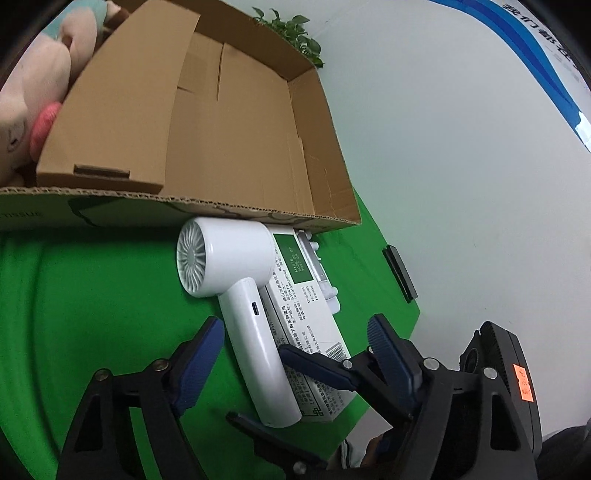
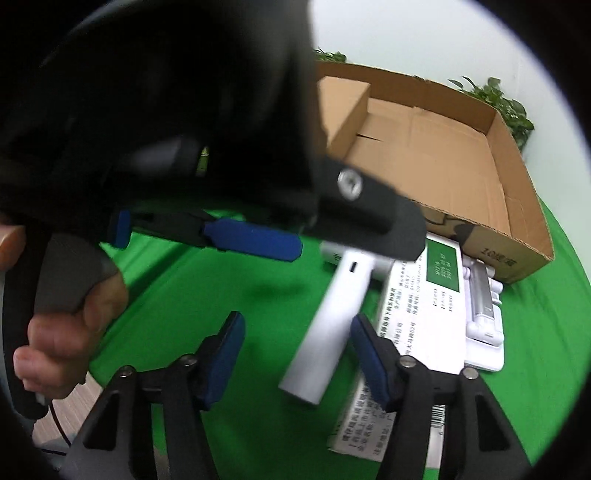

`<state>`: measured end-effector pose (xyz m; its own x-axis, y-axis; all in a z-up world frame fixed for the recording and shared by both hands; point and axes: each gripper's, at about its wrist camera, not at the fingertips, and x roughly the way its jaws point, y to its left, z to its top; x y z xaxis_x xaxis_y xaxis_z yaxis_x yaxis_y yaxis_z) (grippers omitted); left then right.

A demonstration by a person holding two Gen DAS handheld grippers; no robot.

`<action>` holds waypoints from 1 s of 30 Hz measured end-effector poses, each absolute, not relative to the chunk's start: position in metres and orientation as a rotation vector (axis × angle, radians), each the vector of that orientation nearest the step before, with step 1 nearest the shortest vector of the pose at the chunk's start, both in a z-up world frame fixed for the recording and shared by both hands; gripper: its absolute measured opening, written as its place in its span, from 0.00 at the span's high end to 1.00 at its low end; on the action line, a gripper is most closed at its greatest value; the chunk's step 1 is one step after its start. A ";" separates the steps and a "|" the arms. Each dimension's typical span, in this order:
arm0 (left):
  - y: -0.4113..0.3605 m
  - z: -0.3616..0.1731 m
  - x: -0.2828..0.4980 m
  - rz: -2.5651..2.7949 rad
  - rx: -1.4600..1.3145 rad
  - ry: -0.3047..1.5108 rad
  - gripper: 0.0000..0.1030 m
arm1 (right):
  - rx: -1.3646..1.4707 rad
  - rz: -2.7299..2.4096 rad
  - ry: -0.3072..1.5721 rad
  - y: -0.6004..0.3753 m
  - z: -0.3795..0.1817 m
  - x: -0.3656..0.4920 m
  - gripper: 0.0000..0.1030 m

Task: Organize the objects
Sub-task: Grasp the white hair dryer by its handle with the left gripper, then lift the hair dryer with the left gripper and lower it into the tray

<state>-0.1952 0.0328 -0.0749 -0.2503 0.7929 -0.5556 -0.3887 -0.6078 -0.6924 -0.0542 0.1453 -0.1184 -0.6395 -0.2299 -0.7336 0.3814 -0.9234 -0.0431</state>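
Blue ribbed pads line the black fingers of both grippers, and both sets of fingers stand wide apart, holding nothing.

From the left wrist view, the left gripper (image 1: pixel 295 339) is spread on either side of the handle of a white hair dryer (image 1: pixel 240 291), with its pads near the handle but clear of it. The right gripper (image 1: pixel 325 363) reaches in from the right, one of its blue fingertips lying over the white printed box (image 1: pixel 310 325) beside the handle.

From the right wrist view, the right gripper (image 2: pixel 297 354) also brackets the dryer handle (image 2: pixel 328 328), again without touching it. The left gripper (image 2: pixel 207 232) crosses the upper part of that view, held by a bare hand (image 2: pixel 70 332) at the left.

The hair dryer lies flat on a green cloth (image 1: pixel 92 314), its round vented end toward an open cardboard box (image 1: pixel 240 122). Its handle rests against the printed box. A white plastic item (image 2: pixel 480 295), whose kind I cannot make out, lies just past the printed box, near the cardboard box wall.

A pink plush toy (image 1: pixel 37 92) sits beyond the box, and green leaves (image 1: pixel 295 33) show behind it against a pale wall.
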 end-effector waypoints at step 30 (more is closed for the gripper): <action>0.044 -0.097 -0.156 2.074 -1.352 -0.470 0.71 | 1.243 -2.492 -0.048 0.138 -0.124 -0.023 0.72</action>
<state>-0.1558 0.0437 -0.0970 -0.2910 0.6610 -0.6917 -0.2983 -0.7496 -0.5909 -0.0230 0.1380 -0.1236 -0.5512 -0.3273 -0.7675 0.2974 -0.9365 0.1858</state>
